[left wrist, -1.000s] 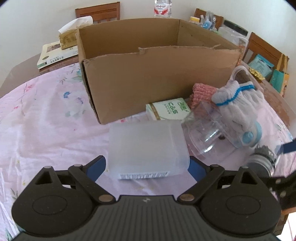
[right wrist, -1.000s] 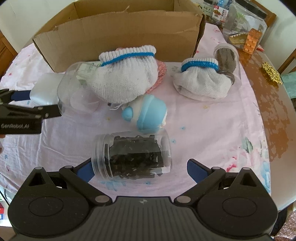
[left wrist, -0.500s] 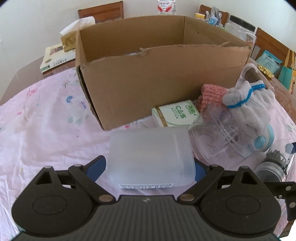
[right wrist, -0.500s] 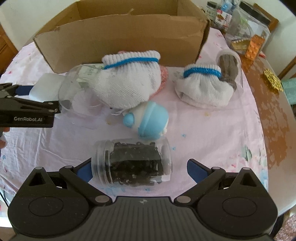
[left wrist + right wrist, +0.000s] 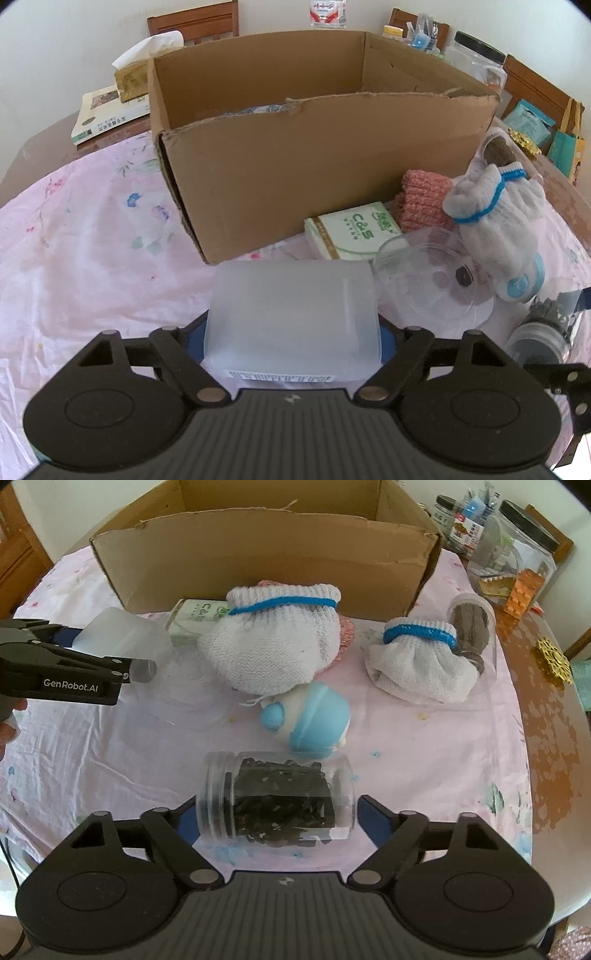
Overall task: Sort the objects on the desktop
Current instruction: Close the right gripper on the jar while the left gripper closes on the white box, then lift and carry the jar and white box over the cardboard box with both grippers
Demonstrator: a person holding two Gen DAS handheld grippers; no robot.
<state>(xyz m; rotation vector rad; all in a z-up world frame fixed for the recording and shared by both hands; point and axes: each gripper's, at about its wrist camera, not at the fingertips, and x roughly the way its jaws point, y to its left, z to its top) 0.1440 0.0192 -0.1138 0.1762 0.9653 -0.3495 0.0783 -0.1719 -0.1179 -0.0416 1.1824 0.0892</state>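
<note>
My left gripper [image 5: 291, 338] is shut on a frosted plastic box [image 5: 291, 314], held just above the pink cloth in front of the open cardboard box [image 5: 332, 166]. The right wrist view shows the same frosted plastic box [image 5: 122, 638] in the left gripper [image 5: 107, 646] at the left. My right gripper [image 5: 275, 808] has closed onto the ends of a clear jar of dark pieces [image 5: 275, 797], which lies sideways between the fingers. Beyond the jar lie a blue and white toy [image 5: 310, 720] and two white knitted pieces with blue bands [image 5: 273, 646] [image 5: 417, 664].
An empty clear jar [image 5: 424, 280] lies on its side by a green tissue pack [image 5: 351, 232] and a pink knit [image 5: 421, 199]. Another jar with brown contents [image 5: 469, 627] lies at the right. Big lidded jars [image 5: 517, 554], books [image 5: 107, 114] and chairs ring the table's far side.
My left gripper has tightened on the frosted box and risen with it. The right fingers have closed in onto the jar of dark pieces, and the right camera sits higher.
</note>
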